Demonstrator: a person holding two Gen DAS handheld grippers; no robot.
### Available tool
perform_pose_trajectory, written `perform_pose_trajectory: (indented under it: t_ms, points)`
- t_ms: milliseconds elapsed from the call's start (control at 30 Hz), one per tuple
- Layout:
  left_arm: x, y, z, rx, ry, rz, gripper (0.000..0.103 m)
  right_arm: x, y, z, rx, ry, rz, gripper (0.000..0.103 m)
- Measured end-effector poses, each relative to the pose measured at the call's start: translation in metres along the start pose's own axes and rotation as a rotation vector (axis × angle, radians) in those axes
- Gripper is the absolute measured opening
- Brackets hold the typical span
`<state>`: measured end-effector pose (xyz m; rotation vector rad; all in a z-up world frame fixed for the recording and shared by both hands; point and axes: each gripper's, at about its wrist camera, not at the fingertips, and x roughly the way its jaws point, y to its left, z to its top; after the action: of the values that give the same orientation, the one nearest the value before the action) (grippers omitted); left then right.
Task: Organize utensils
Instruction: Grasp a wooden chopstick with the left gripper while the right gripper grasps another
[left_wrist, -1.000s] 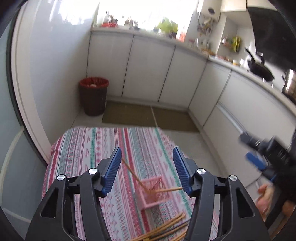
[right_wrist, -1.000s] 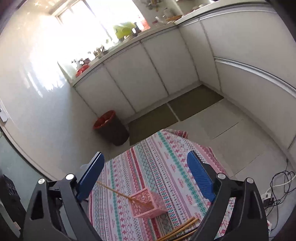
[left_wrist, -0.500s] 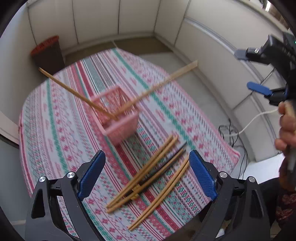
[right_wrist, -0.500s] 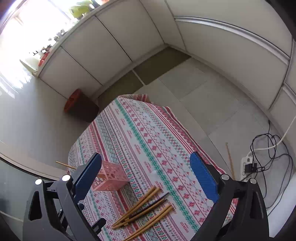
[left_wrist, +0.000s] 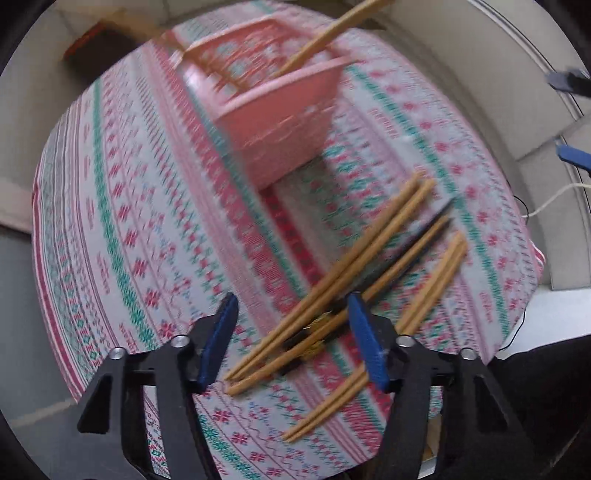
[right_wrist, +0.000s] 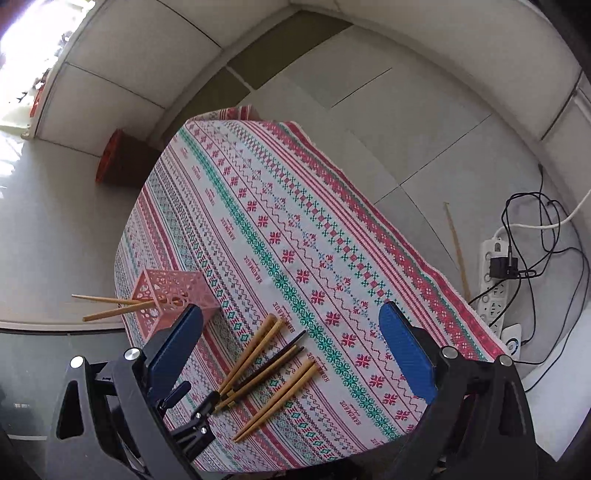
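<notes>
Left wrist view: the left gripper (left_wrist: 291, 338) is being held low over the loose chopsticks (left_wrist: 354, 273), jaws apart, nothing between them; the near ends of the bundle are sitting in the gap, so a pinch on that end is judged to be what is being set up. The pink basket (left_wrist: 284, 122) is standing just beyond the pile with two chopsticks leaning out of it, presumably the drop-off point. Picture is being blurred by motion; contact cannot be told.

Right wrist view: the right gripper (right_wrist: 291, 349) is being held high and back, jaws wide apart, empty, likely being kept clear of the left. Everything is lying on a patterned tablecloth (right_wrist: 295, 221) over a small table. Around it: tiled floor, white cabinets, a red bin (right_wrist: 122, 162), a power strip (right_wrist: 495, 280) with cables, one stick on the floor (right_wrist: 456, 243).
</notes>
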<state>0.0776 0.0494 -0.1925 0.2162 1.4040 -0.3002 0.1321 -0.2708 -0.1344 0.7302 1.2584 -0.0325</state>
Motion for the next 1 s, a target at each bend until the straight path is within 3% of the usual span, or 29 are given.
perform_pose_trajectory:
  t_ms: [233,567,1000]
  points:
    - [0.018,-0.001,0.003,0.043,0.011,-0.007,0.034,0.019,0.003,-0.007,-0.021,0.044,-0.030,0.093]
    - [0.034,-0.017,0.015,0.113,0.005,-0.009,0.021,0.025,-0.004,-0.004,-0.004,0.059,-0.055,0.093]
    - [0.048,-0.105,0.062,0.259,-0.101,0.040,0.018,0.029,-0.030,0.003,0.075,0.081,-0.075,0.093]
